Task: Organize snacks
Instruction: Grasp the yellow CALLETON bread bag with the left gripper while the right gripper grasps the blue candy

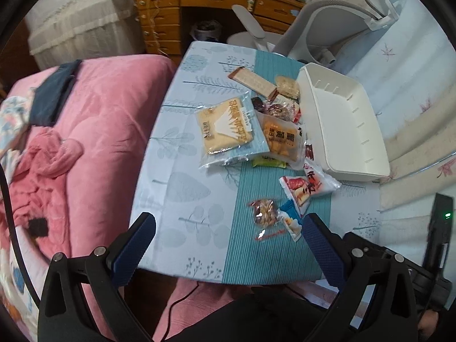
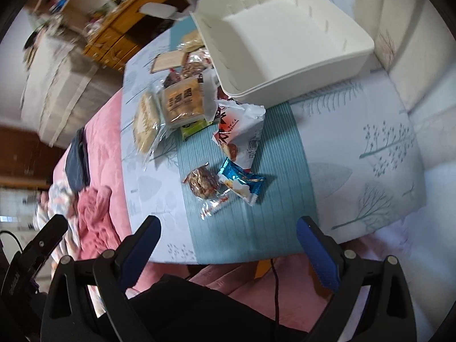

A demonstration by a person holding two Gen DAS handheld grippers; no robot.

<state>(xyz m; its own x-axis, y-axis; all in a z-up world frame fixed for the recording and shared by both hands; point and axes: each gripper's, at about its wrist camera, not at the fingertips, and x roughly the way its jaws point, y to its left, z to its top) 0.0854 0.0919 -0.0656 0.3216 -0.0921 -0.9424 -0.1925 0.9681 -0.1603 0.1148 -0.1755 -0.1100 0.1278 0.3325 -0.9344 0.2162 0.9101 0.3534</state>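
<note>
Both grippers (image 1: 228, 228) (image 2: 228, 228) agape before snacks (image 2: 225, 182)

Soft daylight, fisheye-bent edges, right view's far corner motion-blurred.

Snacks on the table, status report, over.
Left gripper open, right gripper open, both holding nothing. White bin has nothing in it; snacks all on the tablecloth beside it. Nothing in the way.
</note>
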